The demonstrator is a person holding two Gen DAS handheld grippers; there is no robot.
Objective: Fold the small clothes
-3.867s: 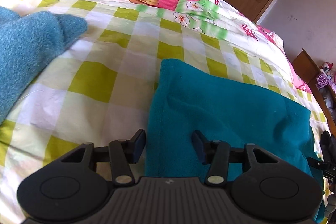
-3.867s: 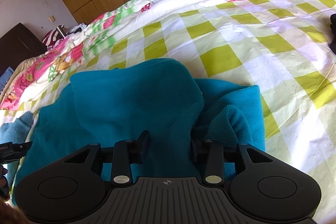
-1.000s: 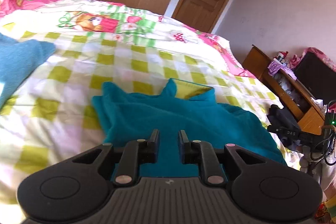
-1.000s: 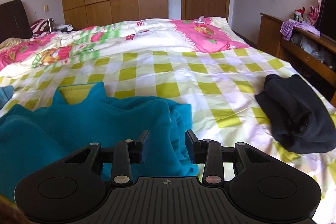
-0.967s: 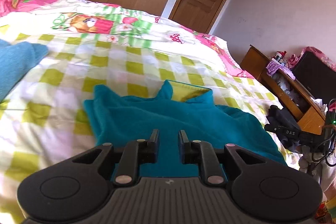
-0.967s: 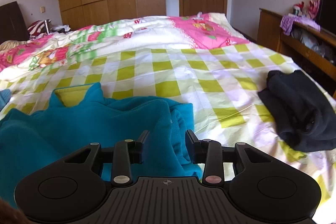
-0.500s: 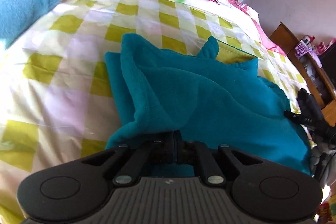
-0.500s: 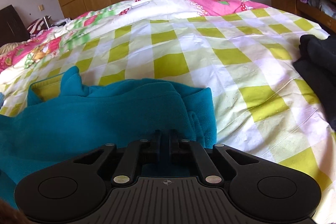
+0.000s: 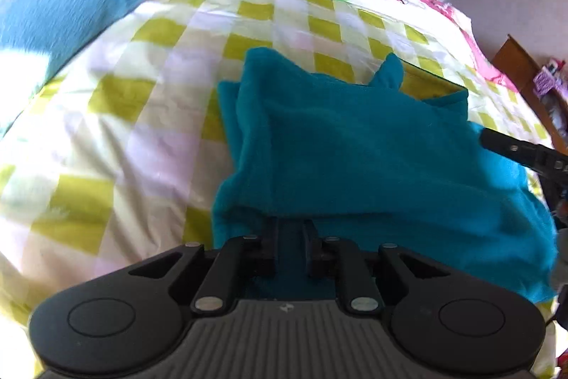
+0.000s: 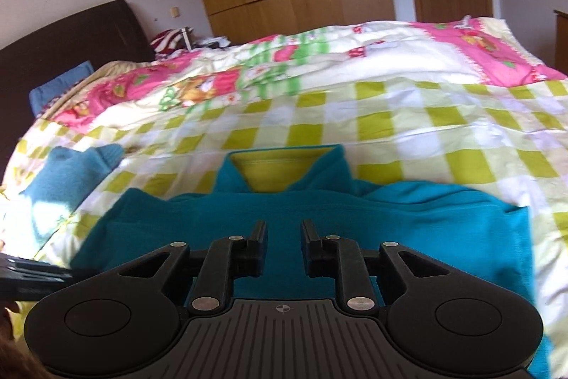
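Observation:
A teal fleece garment (image 9: 355, 144) with a yellow-lined collar lies folded on the checked bedspread; it also shows in the right wrist view (image 10: 319, 201). My left gripper (image 9: 290, 228) is at its near edge with the jaws slightly apart and teal cloth between them, and a folded layer hides the fingertips. My right gripper (image 10: 283, 233) is open and hovers over the middle of the garment, holding nothing. The right gripper's tip shows at the right edge of the left wrist view (image 9: 522, 151).
A lighter blue fleece piece (image 9: 53, 16) lies on the bed to the left and also shows in the right wrist view (image 10: 67, 173). The yellow-green checked bedspread (image 10: 408, 116) stretches around. A dark headboard (image 10: 64, 38), wardrobe and door stand behind.
Both grippers were shut on the garment's near edge half a second ago. The right gripper has opened and lifted over the garment. The left jaws have parted slightly, and the top layer now lies folded flatter.

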